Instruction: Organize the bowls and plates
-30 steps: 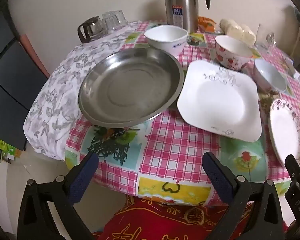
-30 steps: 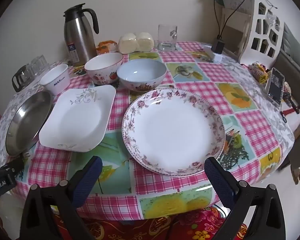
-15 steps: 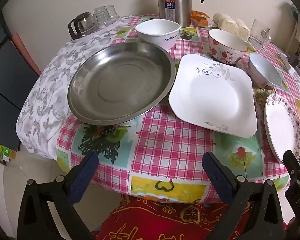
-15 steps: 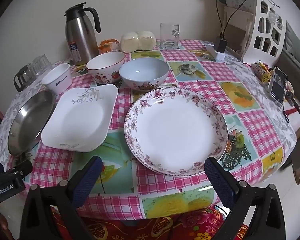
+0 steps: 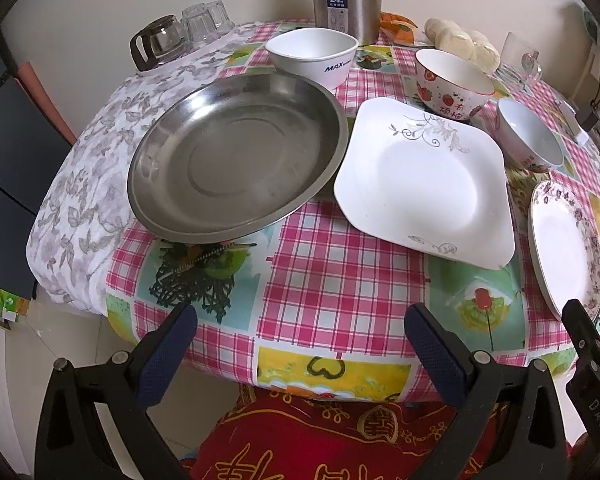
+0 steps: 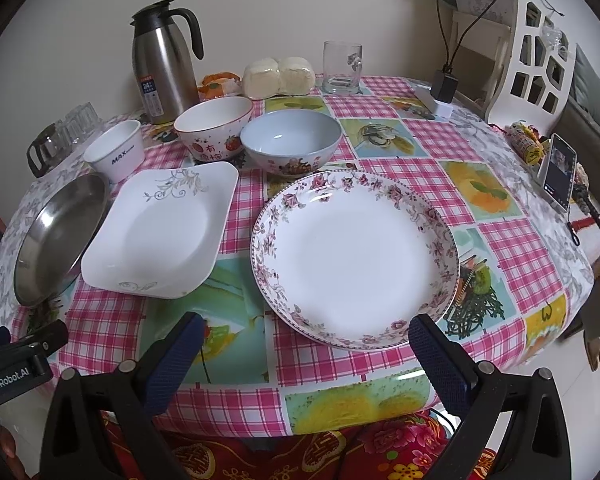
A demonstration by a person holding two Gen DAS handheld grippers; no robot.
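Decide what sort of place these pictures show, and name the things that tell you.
Probably a home dining table: a pink checked tablecloth printed with food pictures, a stainless steel thermos jug, a clear glass mug, and empty bowls and plates such as the round floral-rimmed plate.

On my table [image 6: 500, 184], the steel pan [image 5: 236, 156] lies leftmost, the square plate [image 5: 424, 180] beside it (edges possibly touching), the round plate [image 6: 356, 256] rightmost. Behind them sit three bowls [image 6: 292, 144], a flask [image 6: 162, 60] farther back.
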